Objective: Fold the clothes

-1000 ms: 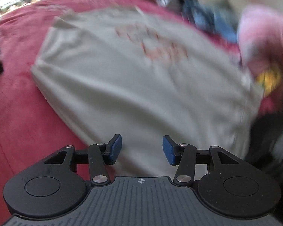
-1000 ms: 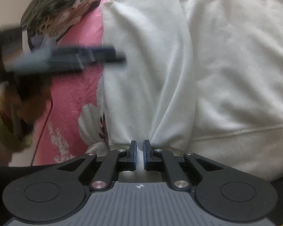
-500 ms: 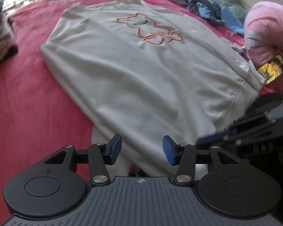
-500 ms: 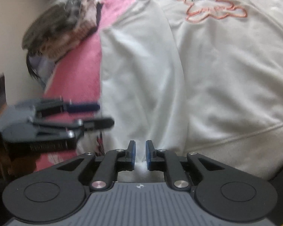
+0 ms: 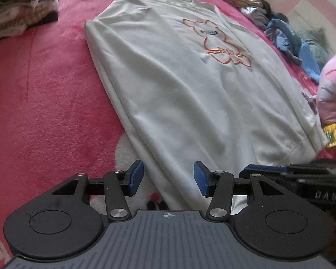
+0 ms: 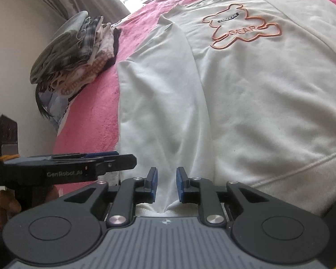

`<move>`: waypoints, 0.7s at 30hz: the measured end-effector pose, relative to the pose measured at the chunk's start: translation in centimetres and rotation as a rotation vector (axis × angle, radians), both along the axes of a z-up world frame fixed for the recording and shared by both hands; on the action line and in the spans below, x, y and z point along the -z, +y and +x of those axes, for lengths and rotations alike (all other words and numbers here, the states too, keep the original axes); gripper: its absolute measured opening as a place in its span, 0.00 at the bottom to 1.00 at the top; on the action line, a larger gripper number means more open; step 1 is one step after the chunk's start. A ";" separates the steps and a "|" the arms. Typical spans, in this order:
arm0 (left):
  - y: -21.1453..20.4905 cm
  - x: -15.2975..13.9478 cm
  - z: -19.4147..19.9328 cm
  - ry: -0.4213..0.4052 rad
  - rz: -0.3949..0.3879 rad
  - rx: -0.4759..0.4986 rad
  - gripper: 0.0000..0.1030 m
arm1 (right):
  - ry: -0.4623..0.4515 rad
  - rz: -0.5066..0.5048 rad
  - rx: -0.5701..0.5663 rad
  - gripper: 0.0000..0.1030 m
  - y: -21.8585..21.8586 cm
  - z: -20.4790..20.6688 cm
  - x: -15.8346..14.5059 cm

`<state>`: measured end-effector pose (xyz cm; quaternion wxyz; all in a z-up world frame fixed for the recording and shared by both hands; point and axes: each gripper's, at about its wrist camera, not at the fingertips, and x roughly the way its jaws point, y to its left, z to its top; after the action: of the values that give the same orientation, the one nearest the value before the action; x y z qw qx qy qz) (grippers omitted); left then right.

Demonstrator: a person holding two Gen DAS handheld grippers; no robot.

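A cream sweatshirt (image 5: 190, 85) with an orange bear outline lies flat on a pink-red blanket (image 5: 44, 94); it also shows in the right wrist view (image 6: 246, 94). One sleeve (image 6: 163, 103) is folded down along the body. My left gripper (image 5: 168, 179) is open over the near hem corner, empty. My right gripper (image 6: 166, 182) is partly open with the sleeve cuff between its pads, which no longer pinch it. The two grippers sit side by side at the hem.
A stack of folded clothes (image 6: 78, 51) sits at the bed's left edge by the wall. Loose garments (image 5: 280, 29) lie at the far right. A pink pillow (image 5: 333, 89) is at the right. The bed edge drops off beside the left gripper (image 6: 74, 168).
My right gripper has opened from shut on the sleeve cuff. My left gripper swung in toward the hem corner beside the right one, staying open.
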<state>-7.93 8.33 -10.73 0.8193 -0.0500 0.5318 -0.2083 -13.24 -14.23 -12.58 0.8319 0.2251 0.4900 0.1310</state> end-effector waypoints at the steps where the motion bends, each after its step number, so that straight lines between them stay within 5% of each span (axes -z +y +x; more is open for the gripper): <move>1: -0.2 0.1 0.0 0.002 0.006 0.001 0.49 | 0.003 -0.003 -0.002 0.20 0.0 0.0 0.1; 21: 0.4 -0.8 -0.2 0.004 0.035 -0.025 0.51 | 0.067 0.060 0.050 0.25 -1.3 0.3 0.8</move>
<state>-8.16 8.71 -9.88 0.8215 -0.0429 0.5364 -0.1887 -12.90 -15.54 -13.38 0.8109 0.2664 0.5077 0.1170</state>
